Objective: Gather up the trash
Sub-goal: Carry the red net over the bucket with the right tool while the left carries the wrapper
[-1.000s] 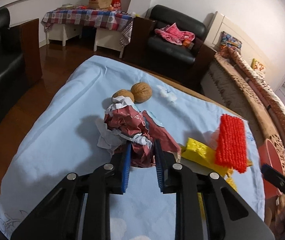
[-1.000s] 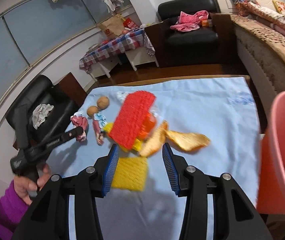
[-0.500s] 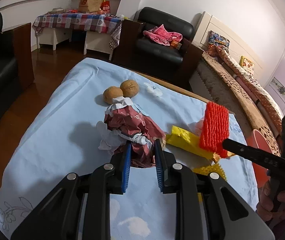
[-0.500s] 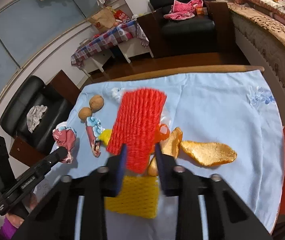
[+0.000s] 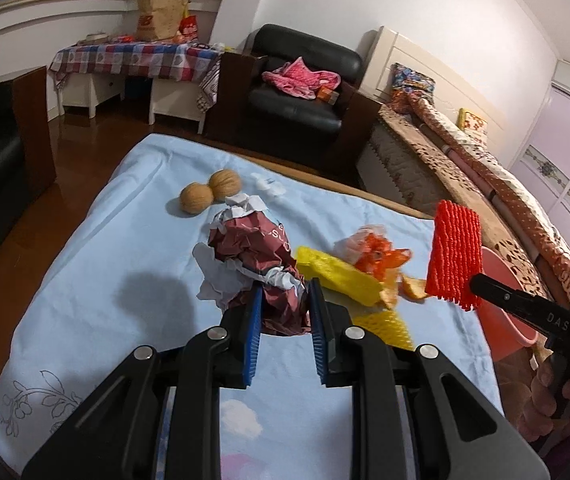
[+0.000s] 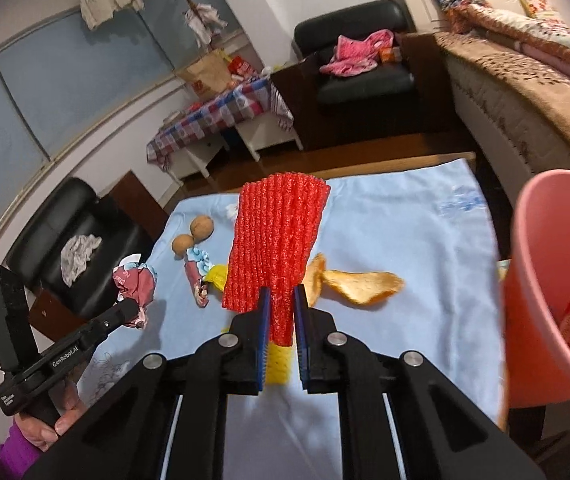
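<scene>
Left wrist view
- Left gripper (image 5: 284, 300): clamped on the crumpled maroon-and-white wrapper (image 5: 253, 256), whose bulk is seen running up and away from the blue pads (image 5: 253, 312).
- Wrapper position: held over the pale blue cloth (image 5: 97, 280); whether it touches the cloth cannot be told.
- Red foam net (image 5: 455, 254): held raised at the right by the other gripper, long axis close to upright, above the pink bucket (image 5: 505, 312).
- Loose trash: a yellow foam net (image 5: 337, 278) and orange peel (image 5: 385, 254) lie just right of the wrapper; two walnuts (image 5: 209, 192) lie beyond it.
- Open room: bare cloth is seen at the left, up to its edge.

Right wrist view
- Right gripper (image 6: 282, 300): jaws closing, the red foam net (image 6: 275, 248) pinched by its near end between them.
- Net axis: lengthwise away from the gripper, tilted slightly right, far end free.
- Bucket (image 6: 545, 280): close at the right, rim beside the cloth's edge.
- Peel (image 6: 361, 280): lies on the cloth just right of the net.
- Open room: bare cloth is seen between the net and the bucket.
</scene>
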